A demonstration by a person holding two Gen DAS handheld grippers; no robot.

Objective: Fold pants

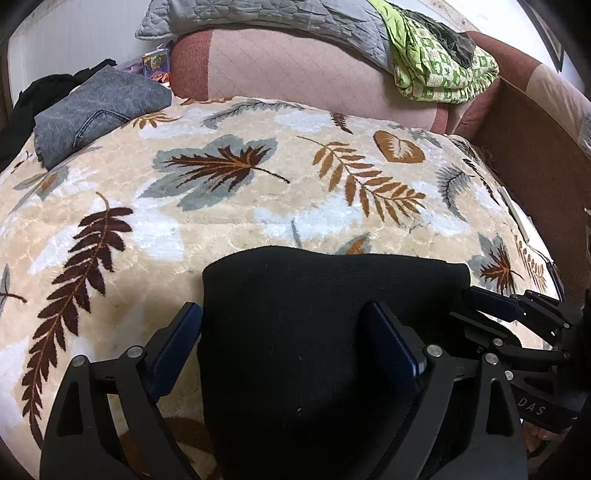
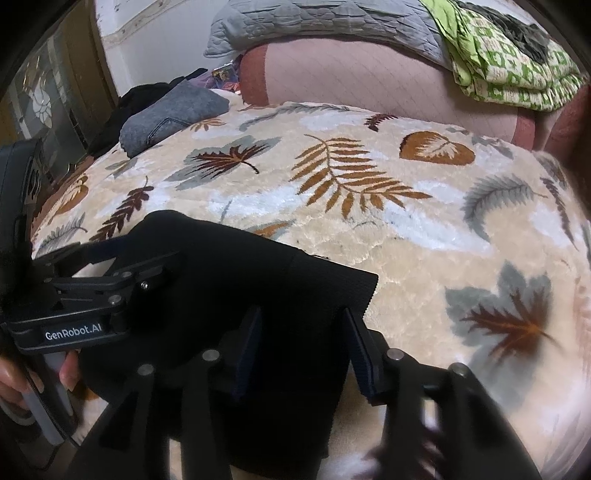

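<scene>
Black pants (image 1: 325,332) lie folded in a thick bundle on the leaf-patterned blanket (image 1: 229,206). My left gripper (image 1: 284,328) is open, its fingers spread wide over the bundle's left part. My right gripper (image 2: 303,332) is open too, its fingers over the bundle's right end (image 2: 295,295). The right gripper shows at the right edge of the left wrist view (image 1: 491,306). The left gripper shows at the left of the right wrist view (image 2: 107,258), with a hand under it. Neither gripper pinches cloth that I can see.
Folded grey jeans (image 1: 99,110) lie at the blanket's far left on dark clothes (image 1: 37,92). A pink mattress or cushion (image 1: 295,70) stands behind, with a grey quilt (image 1: 258,14) and green patterned cloth (image 1: 436,66) on it. A brown wall (image 1: 535,166) borders the right.
</scene>
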